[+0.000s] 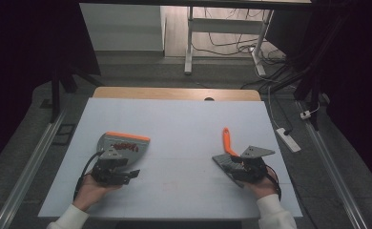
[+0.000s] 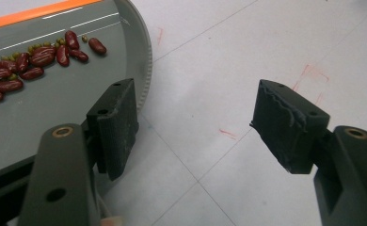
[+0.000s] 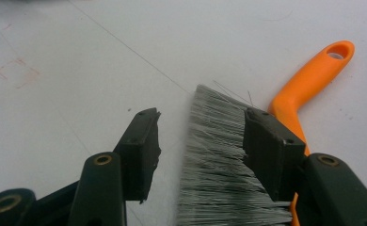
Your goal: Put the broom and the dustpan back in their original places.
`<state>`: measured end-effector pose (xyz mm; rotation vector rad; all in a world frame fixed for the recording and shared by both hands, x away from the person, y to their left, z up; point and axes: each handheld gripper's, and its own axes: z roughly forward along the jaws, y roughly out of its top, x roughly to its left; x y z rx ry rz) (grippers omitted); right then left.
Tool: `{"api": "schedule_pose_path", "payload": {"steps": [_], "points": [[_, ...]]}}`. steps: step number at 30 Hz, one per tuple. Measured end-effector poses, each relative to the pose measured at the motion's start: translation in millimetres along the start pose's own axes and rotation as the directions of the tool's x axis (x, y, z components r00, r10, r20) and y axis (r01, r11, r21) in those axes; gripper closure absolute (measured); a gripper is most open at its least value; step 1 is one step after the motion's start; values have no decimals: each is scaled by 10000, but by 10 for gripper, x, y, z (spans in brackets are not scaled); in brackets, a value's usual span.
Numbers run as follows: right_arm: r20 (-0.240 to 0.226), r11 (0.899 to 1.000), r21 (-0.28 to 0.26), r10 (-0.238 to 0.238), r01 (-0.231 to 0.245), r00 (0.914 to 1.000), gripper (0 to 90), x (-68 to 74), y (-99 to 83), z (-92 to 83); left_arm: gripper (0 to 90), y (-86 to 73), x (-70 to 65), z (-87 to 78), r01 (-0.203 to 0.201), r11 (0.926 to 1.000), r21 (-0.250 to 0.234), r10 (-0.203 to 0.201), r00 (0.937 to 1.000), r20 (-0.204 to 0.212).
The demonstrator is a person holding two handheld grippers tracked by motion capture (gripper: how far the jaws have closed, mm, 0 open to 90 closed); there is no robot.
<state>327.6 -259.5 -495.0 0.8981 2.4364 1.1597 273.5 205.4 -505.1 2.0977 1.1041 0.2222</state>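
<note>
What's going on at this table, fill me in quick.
A person works a sweeping set with a hand-held gripper in each hand. The grey dustpan lies at the left with red beans and a few small green ones already in it. The left hand-held gripper sits beside the pan's rim, jaws open with nothing between them. The right hand-held gripper stands open around the bristles of the orange-handled brush, which lies flat on the white table.

High view: we look forward and down, far off.
Gripper views: we sit close, low over the surface (image 1: 184,124), shared with the high view.
</note>
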Motion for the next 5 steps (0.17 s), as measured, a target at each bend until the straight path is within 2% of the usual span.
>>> {"api": "schedule_pose_path", "payload": {"steps": [5], "points": [[-16, 10000, -16, -6, 6, 10000, 458, -5, -1, -5, 320, -1, 0, -1, -2, 10000, 22, 2, 10000, 17]]}}
